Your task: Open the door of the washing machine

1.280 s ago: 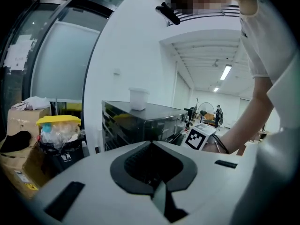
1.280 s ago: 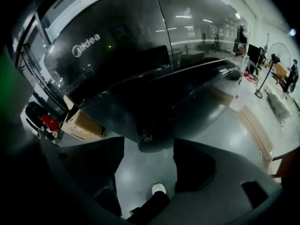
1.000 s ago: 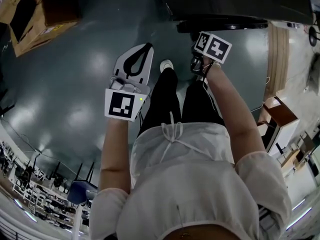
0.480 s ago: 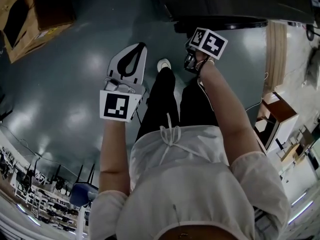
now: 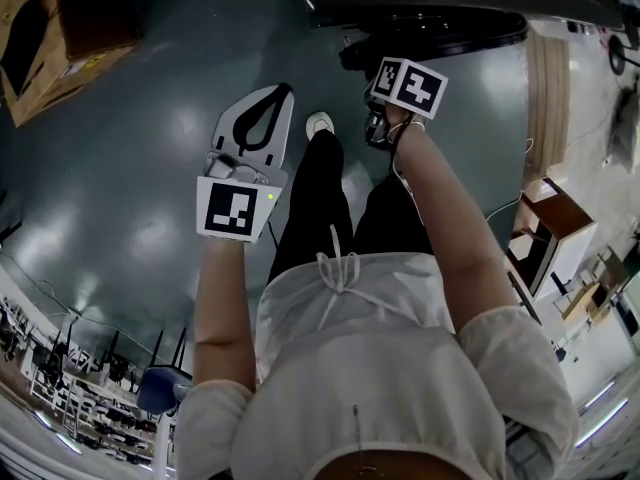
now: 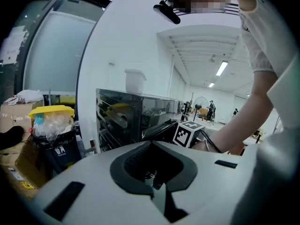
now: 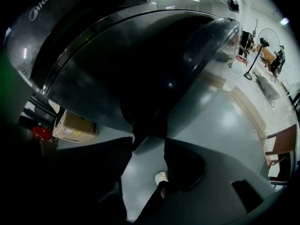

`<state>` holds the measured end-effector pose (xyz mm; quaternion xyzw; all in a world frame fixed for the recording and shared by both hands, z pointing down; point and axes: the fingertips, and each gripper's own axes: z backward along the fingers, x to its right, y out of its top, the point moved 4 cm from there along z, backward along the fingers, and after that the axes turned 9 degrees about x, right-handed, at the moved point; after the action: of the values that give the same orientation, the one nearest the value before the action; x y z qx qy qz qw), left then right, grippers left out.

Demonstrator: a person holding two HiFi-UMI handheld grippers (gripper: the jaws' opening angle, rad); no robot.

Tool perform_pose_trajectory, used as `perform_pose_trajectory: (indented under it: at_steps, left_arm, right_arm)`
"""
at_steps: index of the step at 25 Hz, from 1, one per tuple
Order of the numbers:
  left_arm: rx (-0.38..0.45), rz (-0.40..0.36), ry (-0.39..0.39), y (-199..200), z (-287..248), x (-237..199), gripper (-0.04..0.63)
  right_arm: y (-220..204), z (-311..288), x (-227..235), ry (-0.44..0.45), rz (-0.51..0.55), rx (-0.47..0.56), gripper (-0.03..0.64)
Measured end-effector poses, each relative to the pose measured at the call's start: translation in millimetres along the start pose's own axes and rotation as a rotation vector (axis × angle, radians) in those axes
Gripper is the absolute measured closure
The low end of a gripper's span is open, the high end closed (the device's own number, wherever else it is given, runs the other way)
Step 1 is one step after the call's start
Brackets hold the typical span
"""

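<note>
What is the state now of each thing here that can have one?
washing machine door: partly open, swung out from the machine.
right gripper: shut on the door's lower edge.
left gripper: shut, empty.
cardboard box: open on top.

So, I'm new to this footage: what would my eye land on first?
The round dark glass washing machine door fills the right gripper view, the right tool closed on its lower edge. In the head view, the white left tool hangs shut and empty at left over the grey floor.
</note>
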<state>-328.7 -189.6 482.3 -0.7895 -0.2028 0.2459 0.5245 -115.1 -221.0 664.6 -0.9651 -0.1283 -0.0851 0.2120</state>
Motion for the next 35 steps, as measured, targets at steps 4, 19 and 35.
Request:
perform_pose_trajectory:
  at_steps: [4,19,35]
  left_arm:
    - [0.001,-0.007,0.011,-3,4,27,0.574]
    - [0.012,0.010,0.086,-36,22,167,0.574]
    - [0.035,-0.043,0.090,-69,19,321,0.574]
  right_arm:
    - [-16,15,21,0.032,0.008,-0.011,0.401]
    - [-92,67,119,0.139,0.162,-0.034,0.434]
    - [-133,129,255,0.126,0.272,0.041,0.499]
